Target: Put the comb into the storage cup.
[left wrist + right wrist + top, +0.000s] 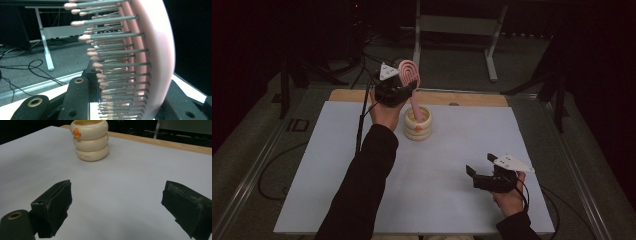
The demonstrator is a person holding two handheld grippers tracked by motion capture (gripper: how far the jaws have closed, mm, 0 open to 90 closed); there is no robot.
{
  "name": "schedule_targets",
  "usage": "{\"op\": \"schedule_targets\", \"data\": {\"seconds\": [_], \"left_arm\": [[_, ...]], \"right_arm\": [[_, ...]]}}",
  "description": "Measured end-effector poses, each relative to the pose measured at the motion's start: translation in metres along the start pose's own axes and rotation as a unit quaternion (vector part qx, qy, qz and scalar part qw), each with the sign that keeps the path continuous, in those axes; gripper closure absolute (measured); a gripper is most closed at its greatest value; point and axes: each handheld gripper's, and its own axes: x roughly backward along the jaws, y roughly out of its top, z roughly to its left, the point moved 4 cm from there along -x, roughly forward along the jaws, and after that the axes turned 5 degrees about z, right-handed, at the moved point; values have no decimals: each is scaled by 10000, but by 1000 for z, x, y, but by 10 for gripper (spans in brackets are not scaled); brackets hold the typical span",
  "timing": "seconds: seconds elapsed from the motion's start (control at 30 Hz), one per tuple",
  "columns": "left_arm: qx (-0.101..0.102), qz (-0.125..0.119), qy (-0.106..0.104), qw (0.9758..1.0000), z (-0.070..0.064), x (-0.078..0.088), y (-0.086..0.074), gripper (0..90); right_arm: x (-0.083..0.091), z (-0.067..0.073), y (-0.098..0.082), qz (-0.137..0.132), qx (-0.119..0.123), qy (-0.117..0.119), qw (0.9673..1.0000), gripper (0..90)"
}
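**benchwatcher:** Left gripper point(404, 89) is clamping down on the head of that pink hairbrush point(410, 75), jaws pinching it from both sides. In the left gripper view the bristles point(117, 65) are poking out sideways right over the jaws. It's holding the brush up near the far edge of the tabletop, with the handle point(416, 109) hanging down into the cream ringed holder point(417, 125), the one with the little orange duck face point(76, 133). I can't tell if the handle tip is touching the bottom yet.

**looselug:** And the other one?

**benchwatcher:** Right gripper point(482, 171) is sitting spread wide, nothing in it, hovering over the white sheet point(362, 200) toward the near right corner, well apart from the holder.

**looselug:** So what's worrying you?

**benchwatcher:** Tipping, mostly. Holder's standing free and nobody's bracing it. The handle is going in at a slant, so if it's leaning on the rim when the hand pushes down or sideways, I'm guessing the whole thing is sliding or toppling toward the wooden edge point(472, 99). Also that brush looks top-heavy; letting go while it's tilted could lever the holder over or let it flop out.

**looselug:** Grip slipping?

**benchwatcher:** Maybe. It's pinching a curved head over springy bristles, so the brush could be twisting in the jaws.
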Motion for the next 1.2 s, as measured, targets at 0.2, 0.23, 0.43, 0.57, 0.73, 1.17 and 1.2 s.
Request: {"op": "schedule_targets", "data": {"seconds": [0.2, 0.23, 0.43, 0.57, 0.73, 1.17, 1.2], "left_arm": [[-21, 39, -14, 10000, 0, -2, -1, 637], [-11, 43, -11, 10000, 0, -3, -1, 637], [-1, 65, 11, 10000, 1, -4, -3, 637], [-20, 88, 33, 10000, 1, -5, -3, 637], [-6, 64, 27, 10000, 0, -6, -4, 637], [6, 72, 6, 10000, -5, -12, -8, 637], [10, 71, 3, 10000, -5, -12, -8, 636]], "right_arm": [[-1, 0, 0, 8, 1, -4, 10000, 87], [-1, 1, -1, 22, 11, 13, 10000, 87], [-2, 2, -1, 30, 18, 29, 10000, 87], [-3, 3, -2, 40, 11, 39, 10000, 87], [-3, 4, -1, 38, 16, 49, 10000, 87], [-1, 4, -1, 15, 29, 50, 10000, 87], [-1, 4, 0, 10, 26, 47, 10000, 87]]}}
